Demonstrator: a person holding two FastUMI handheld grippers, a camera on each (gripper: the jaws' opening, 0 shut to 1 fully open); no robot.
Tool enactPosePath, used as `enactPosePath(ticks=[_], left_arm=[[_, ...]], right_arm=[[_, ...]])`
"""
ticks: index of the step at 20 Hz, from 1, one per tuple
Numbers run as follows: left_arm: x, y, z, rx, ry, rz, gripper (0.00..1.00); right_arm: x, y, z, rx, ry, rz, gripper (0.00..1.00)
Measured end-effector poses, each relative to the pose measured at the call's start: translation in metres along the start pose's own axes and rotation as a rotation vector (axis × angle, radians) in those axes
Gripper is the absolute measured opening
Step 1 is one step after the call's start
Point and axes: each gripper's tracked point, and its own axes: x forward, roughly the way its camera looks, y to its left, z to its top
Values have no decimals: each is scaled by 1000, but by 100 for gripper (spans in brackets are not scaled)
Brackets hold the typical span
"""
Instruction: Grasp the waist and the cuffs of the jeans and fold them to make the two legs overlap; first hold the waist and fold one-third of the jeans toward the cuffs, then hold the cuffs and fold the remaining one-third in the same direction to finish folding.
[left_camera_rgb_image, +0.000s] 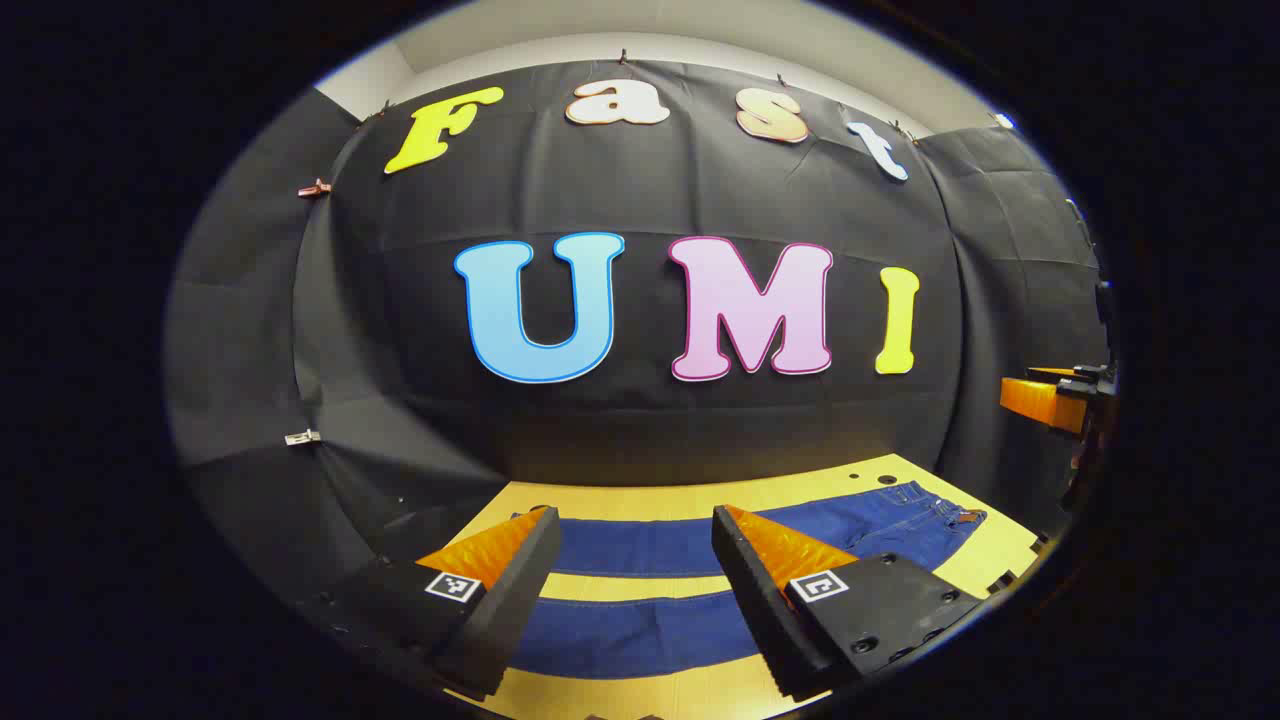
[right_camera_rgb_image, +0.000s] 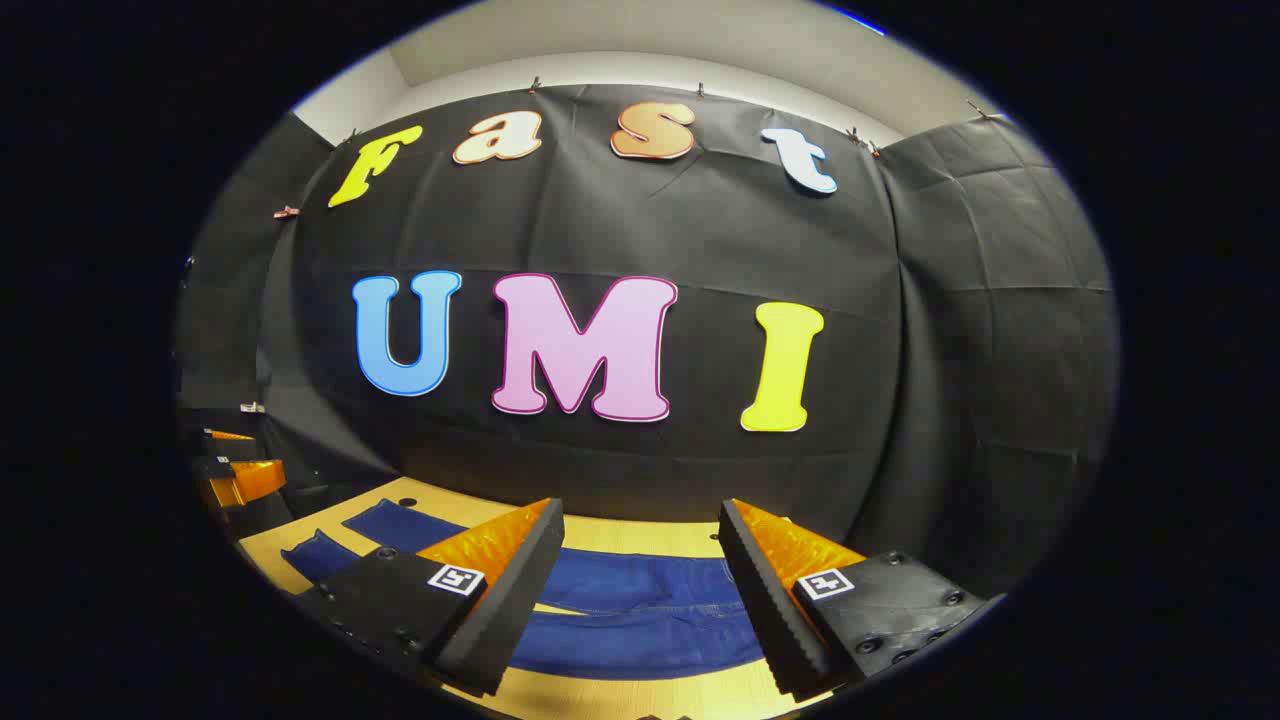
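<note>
We see one pair of dark blue denim jeans (left_camera_rgb_image: 640, 545) lying flat on the pale wooden table (left_camera_rgb_image: 700, 495), its two legs spread apart with bare wood between them. Our left gripper (left_camera_rgb_image: 635, 580) and right gripper (right_camera_rgb_image: 640, 590) hover above, both wide and holding nothing. Gripping only one denim layer would likely leave the legs misaligned.

No readable text, numbers or brand marks anywhere apart from the wall lettering. Only signs: small square black-and-white fiducial marker tags (left_camera_rgb_image: 452, 586), one on each finger of both grippers, in the left gripper view and the right gripper view (right_camera_rgb_image: 456, 578). Patterns only, nothing legible.
</note>
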Motion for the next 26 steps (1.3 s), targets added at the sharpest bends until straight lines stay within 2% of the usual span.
enactPosePath(ticks=[7,10,17,21,24,26], left_arm=[[-3,8,-6,-14,5,8,96],[-7,23,-9,38,7,39,96],[-7,36,-14,-25,14,55,96],[-5,43,-16,-16,14,58,96],[0,64,-30,61,37,75,96],[3,81,-52,165,80,67,96]], right_arm=[[-7,4,2,8,-11,2,97],[-6,4,-1,-1,3,-2,98],[-3,11,1,16,-2,-9,97],[-2,11,1,7,-6,-13,97],[0,8,0,-11,-6,-22,98],[2,2,-2,-29,5,-30,98]])
